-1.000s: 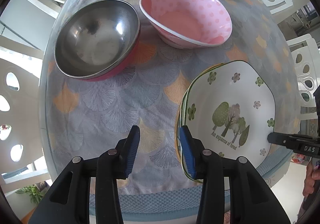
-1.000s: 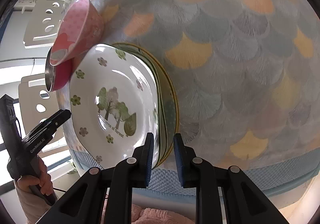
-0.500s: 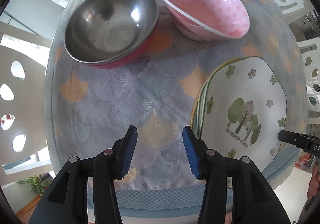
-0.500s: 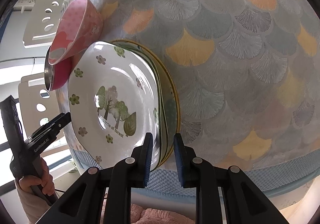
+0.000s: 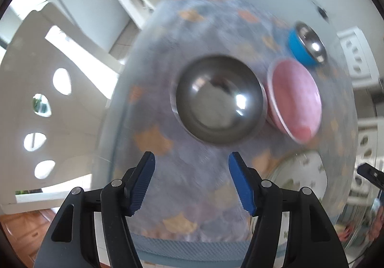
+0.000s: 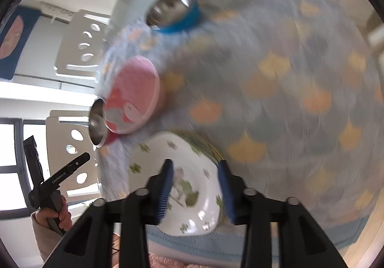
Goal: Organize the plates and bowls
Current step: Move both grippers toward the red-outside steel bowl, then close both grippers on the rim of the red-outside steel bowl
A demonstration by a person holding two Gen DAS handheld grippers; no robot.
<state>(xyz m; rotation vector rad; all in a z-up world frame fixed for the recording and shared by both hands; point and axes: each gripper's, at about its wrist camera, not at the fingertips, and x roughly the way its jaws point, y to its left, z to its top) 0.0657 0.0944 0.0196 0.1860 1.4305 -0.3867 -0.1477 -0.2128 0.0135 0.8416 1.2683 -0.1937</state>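
Both hand-held grippers have just been opening, and nothing sits between either pair of jaws. The right hand-held gripper, pinched on the near rim of the plate stack a moment ago, now stands spread above the white plate printed with green trees and flowers, which lies flat on the stack at the near edge of the table, covered with a grey-blue cloth with orange fan shapes. The left hand-held gripper, jaws wide apart, now looks down on the large steel bowl with a red outside, with the pink dotted bowl just to its right and the small blue steel-lined bowl farther off. Judging by this, the plates are stacked and the bowls come next.
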